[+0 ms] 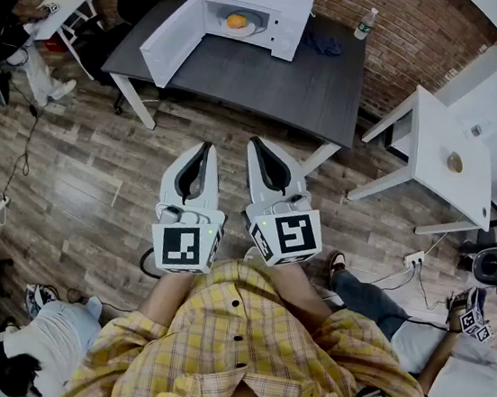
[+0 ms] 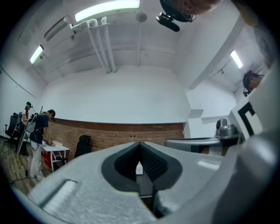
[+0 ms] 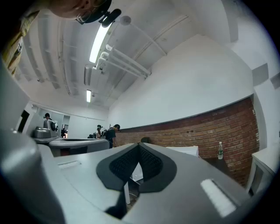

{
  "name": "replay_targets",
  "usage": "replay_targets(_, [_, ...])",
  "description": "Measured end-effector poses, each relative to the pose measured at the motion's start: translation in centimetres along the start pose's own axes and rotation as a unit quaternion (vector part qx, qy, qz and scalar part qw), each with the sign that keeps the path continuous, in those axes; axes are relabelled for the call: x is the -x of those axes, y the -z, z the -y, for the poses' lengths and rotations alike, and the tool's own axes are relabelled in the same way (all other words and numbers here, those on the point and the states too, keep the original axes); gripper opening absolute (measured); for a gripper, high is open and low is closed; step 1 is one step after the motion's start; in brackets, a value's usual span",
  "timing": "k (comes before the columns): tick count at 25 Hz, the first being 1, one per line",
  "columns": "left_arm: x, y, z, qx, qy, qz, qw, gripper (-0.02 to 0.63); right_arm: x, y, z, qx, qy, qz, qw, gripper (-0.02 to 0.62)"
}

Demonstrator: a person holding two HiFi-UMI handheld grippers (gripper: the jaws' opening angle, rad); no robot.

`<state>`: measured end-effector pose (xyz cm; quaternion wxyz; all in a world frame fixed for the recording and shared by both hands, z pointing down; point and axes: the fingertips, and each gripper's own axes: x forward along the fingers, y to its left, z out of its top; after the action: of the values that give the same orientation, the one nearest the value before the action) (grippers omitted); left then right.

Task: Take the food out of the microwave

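Nearest me, my left tool [image 1: 205,148], a grey two-jaw piece with a marker cube, is pressed together with nothing in it. My right tool [image 1: 257,142], just beside it, is likewise pressed together and empty. I hold both out over the brown wood-plank floor [image 1: 97,173], well short of the dark grey tabletop [image 1: 273,83]. At the far side of that tabletop stands the white boxy microwave [image 1: 292,8], its white door [image 1: 171,38] swung wide to the left. Inside lies the round orange food [image 1: 238,21] on a white plate [image 1: 254,21]. I judge this to be the approach, with nothing taken out yet. Next I need to step up to the tabletop, spread one tool, reach into the cavity and take the plate by its rim, keeping it level.
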<state>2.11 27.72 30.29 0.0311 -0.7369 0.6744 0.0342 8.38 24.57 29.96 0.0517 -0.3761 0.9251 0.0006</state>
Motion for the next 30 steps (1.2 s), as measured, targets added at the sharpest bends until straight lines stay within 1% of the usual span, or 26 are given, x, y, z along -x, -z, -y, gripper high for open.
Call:
replay_targets(5, [-0.4,-0.1,0.8,-0.002,0.001,0.007,1.0000,-0.002,0.4,-0.2,0.8,0.003,-0.004,0.005,1.000,0.002])
replay_targets(12, [-1.3,0.5,2.5,-0.001,-0.004,-0.004,1.0000,-0.002,1.2,-0.3,2.4,-0.009,-0.016,0.012,1.000,0.000])
replay_targets(22, [-1.9,2.0,5.9,-0.005,-0.029,-0.007,0.9995,-0.003,3.2,0.6,5.4,-0.013,-0.035,0.012,0.999,0.000])
replay_targets(25, [-2.3,2.4,7.1,-0.012,-0.029,-0.011,0.9995,-0.003,3.6,1.1,6.3,-0.020,-0.036,0.009,0.999,0.001])
replay_targets(30, [-3.8,2.6,7.0,-0.007,-0.034,-0.013,0.9993,-0.003,2.6,0.7,7.2,-0.021,-0.043,0.013,0.999,0.002])
